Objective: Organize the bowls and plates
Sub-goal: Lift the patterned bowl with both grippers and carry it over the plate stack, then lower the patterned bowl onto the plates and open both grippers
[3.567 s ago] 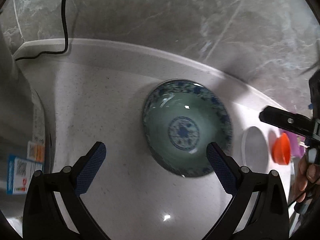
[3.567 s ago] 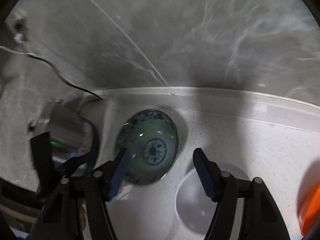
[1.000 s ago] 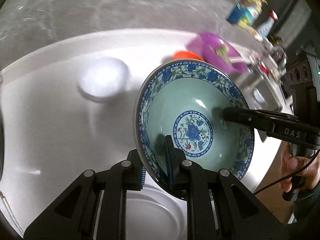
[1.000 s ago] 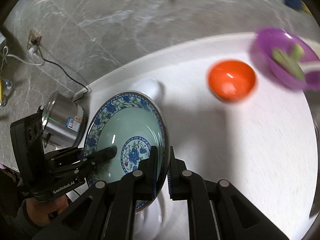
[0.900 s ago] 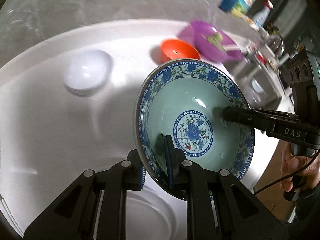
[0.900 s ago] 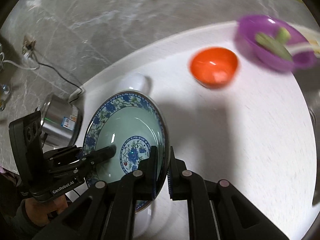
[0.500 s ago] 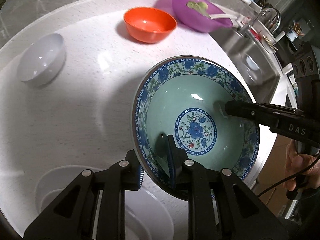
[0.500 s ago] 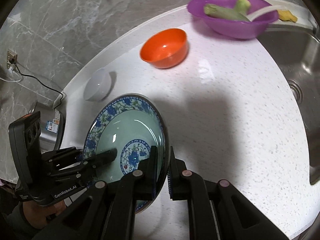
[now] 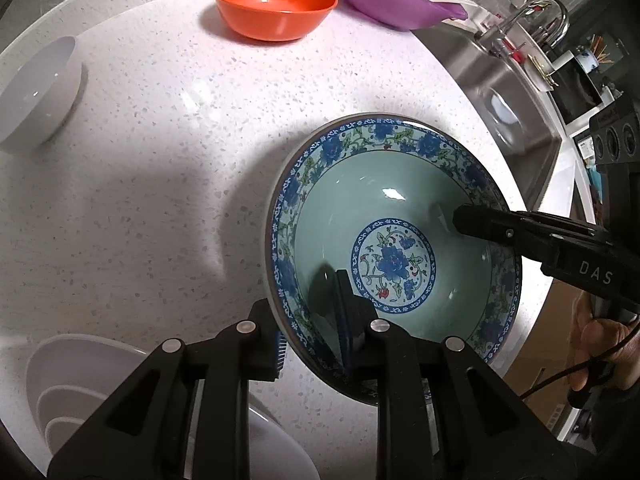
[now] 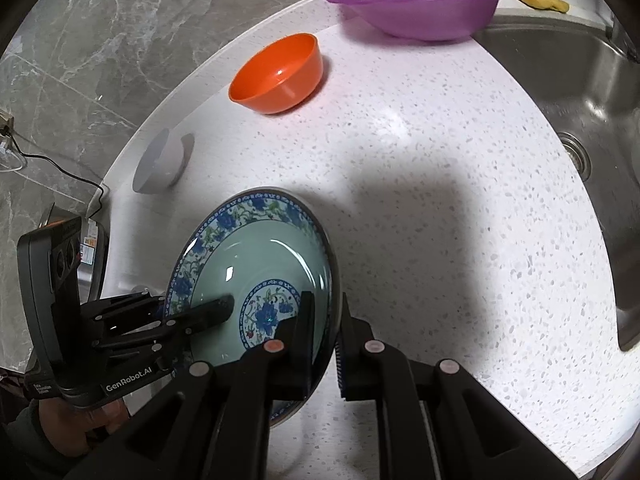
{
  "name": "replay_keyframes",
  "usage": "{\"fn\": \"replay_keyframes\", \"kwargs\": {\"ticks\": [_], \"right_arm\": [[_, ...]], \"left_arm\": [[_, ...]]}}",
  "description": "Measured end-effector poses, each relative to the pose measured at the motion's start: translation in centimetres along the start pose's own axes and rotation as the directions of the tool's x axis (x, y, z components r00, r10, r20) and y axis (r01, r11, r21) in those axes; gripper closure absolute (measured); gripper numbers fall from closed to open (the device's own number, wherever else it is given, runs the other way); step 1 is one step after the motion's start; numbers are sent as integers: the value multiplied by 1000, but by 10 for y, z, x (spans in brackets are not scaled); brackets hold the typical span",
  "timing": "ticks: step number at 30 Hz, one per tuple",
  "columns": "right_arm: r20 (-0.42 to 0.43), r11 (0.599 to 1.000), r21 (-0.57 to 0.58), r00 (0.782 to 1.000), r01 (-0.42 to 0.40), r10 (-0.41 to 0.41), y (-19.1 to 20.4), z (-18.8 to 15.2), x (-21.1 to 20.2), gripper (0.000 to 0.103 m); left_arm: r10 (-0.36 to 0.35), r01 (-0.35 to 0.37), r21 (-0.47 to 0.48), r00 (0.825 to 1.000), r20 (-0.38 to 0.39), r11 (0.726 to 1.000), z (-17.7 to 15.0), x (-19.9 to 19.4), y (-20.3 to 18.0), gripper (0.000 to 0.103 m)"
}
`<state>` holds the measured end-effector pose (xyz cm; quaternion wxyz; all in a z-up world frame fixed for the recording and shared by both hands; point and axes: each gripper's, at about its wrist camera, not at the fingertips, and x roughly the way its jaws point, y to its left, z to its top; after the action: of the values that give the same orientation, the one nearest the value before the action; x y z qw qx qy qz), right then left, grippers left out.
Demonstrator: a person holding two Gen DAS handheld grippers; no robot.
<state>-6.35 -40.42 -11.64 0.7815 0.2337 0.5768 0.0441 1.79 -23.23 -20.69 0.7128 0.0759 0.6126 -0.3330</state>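
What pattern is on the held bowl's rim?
Blue flowers with green vines on the bowl; clearest in the left wrist view.

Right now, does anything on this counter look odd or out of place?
Only the small white bowl near the counter's back edge: it lies tipped on its side, while the orange plastic bowl stands upright. Nothing looks spilled or broken.

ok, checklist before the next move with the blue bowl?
1. Left gripper grip: ok, jaws clamp the blue bowl at its rim.
2. Right gripper grip: ok, jaws clamp the opposite rim.
3. Bowl empty: ok, nothing inside but the inner fingers.
4. Bowl on the counter or lifted: cannot tell.
5. White stack free to take it: cannot tell, the left gripper partly hides it.
6. Space beside the bowl: ok, the orange bowl and small white bowl stand well apart.
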Motion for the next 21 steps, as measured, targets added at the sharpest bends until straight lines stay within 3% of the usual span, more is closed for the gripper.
{"fn": "replay_keyframes", "kwargs": {"ticks": [19, 21], "right_arm": [[-7, 999, 38, 999, -31, 31, -9, -5, 7, 89], [0, 998, 44, 999, -39, 39, -9, -5, 6, 84]], "left_arm": [[-7, 8, -31, 999, 37, 999, -2, -4, 3, 82], [-8, 10, -32, 999, 45, 999, -3, -8, 4, 82]]}}
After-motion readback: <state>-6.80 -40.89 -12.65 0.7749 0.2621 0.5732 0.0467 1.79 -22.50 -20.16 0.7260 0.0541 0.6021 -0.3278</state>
